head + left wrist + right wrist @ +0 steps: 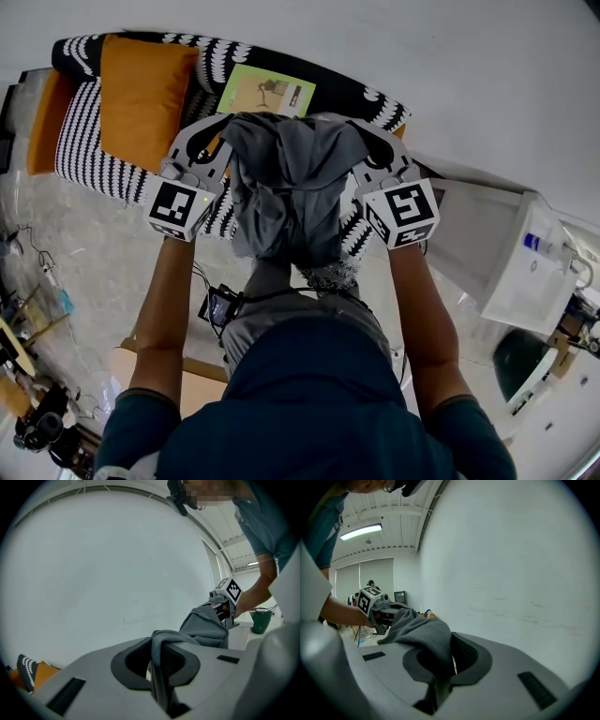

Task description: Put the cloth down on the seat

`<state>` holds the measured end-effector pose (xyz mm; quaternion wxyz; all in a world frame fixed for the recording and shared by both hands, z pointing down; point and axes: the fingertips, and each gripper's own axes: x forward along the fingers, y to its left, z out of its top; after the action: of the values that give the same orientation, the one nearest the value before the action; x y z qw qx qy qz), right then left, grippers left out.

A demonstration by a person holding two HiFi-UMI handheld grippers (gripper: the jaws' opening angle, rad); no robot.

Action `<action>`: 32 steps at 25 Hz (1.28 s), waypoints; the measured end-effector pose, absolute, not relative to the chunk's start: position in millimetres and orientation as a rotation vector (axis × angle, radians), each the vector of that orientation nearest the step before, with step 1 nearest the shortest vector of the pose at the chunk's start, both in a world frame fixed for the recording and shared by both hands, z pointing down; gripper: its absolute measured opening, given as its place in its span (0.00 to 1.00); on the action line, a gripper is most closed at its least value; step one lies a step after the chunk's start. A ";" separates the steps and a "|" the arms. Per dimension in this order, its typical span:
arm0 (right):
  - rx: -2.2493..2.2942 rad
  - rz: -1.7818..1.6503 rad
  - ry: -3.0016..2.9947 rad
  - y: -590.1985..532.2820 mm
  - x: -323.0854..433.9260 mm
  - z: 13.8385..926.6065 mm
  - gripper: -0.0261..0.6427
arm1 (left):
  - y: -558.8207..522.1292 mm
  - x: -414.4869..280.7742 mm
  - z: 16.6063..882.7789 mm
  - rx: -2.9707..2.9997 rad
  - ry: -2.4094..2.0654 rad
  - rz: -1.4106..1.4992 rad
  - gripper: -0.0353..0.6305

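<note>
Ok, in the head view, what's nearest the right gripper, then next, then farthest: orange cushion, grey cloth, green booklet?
1. The grey cloth, pinched in the right gripper itself.
2. The green booklet, on the sofa, just to its left.
3. The orange cushion, far left on that sofa.

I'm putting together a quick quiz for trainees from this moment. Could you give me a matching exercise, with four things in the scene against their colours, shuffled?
Things:
1. cloth
2. cushion
3. leaflet
4. seat

Colours:
A. black and white pattern
B. light green
C. grey
D. orange

Pairs: 1-C, 2-D, 3-B, 4-A
</note>
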<state>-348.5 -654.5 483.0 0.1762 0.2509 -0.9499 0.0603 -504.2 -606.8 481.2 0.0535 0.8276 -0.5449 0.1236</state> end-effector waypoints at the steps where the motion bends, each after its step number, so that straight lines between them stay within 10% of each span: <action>1: 0.710 0.173 -2.688 -654.7 -348.7 484.8 0.09 | -607.1 -504.9 483.2 2.511 -1.656 0.377 0.09; 32: 0.678 0.270 -2.614 -674.4 -351.3 543.3 0.09 | -632.1 -515.1 535.9 2.436 -1.644 0.397 0.09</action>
<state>-351.3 -674.4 543.3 0.2122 0.2442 -0.9412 0.0971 -515.1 -632.1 535.9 0.0879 0.8183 -0.5521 0.1334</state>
